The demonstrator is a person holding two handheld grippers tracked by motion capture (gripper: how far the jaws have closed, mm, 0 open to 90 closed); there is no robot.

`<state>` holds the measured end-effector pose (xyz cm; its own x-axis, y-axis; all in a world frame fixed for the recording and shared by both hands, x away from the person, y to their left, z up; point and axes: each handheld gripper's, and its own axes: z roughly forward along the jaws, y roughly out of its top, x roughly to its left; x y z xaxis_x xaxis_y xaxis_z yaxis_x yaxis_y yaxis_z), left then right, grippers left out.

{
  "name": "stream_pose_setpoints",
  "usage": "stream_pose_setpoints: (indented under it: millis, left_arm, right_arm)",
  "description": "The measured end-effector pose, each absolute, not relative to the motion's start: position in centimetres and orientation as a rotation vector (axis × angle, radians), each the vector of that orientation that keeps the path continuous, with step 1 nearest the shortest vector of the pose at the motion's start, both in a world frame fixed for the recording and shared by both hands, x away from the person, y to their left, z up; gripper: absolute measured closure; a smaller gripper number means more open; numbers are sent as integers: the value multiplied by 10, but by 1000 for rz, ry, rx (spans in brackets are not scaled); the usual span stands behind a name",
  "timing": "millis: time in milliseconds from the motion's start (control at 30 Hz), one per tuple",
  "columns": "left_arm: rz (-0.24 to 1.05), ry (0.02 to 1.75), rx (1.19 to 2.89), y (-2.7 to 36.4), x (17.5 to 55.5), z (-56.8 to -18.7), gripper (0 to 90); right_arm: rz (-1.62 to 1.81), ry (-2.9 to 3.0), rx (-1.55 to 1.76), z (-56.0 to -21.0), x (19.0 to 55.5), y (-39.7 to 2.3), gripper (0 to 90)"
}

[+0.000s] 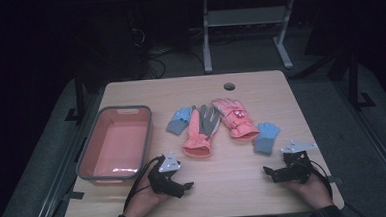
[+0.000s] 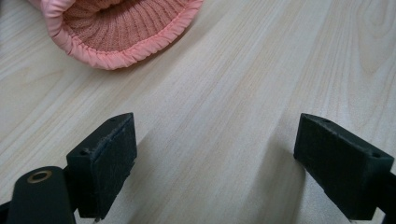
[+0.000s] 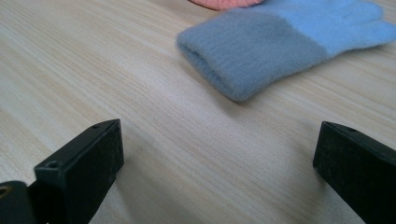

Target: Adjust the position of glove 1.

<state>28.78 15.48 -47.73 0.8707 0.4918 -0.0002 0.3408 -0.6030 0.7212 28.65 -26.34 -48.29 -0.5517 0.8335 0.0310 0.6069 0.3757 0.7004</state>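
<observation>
We count 4 gloves on the counter (image 1: pixel 130 94): 2 pink gloves and 2 blue gloves. 1 pink glove (image 1: pixel 201 133) lies mid-counter with its cuff toward us, the other pink glove (image 1: pixel 235 118) just right of it. 1 blue glove (image 1: pixel 179 120) lies left of the pink pair, the other blue glove (image 1: pixel 266 137) right of it. 1 bin (image 1: pixel 87 154) stands at the left. Our left gripper (image 1: pixel 182 186) rests near the first pink cuff, jaws wide apart, holding nothing. Our right gripper (image 1: pixel 272 173) sits near the right blue glove, jaws likewise spread and empty.
</observation>
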Motion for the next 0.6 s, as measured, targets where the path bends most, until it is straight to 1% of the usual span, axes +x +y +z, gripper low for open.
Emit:
stream_pose_setpoints:
  millis: [300,367,500,533,600]
  left_arm:
    - [253,603,2266,154,288,-478,124]
    - [251,605,2266,154,288,-477,124]
    - [249,604,2267,154,288,-477,123]
    - [250,605,2268,154,288,-477,124]
    - [252,602,2269,154,288,-477,124]
  right_arm:
    - [967,2308,1262,-483,283,-264,12]
    - [969,2306,1262,-483,282,-265,27]
    - [958,2302,1275,-479,279,-269,135]
    - [937,2295,1274,-477,278,-268,150]
    - [915,2262,1267,-471,276,-268,235]
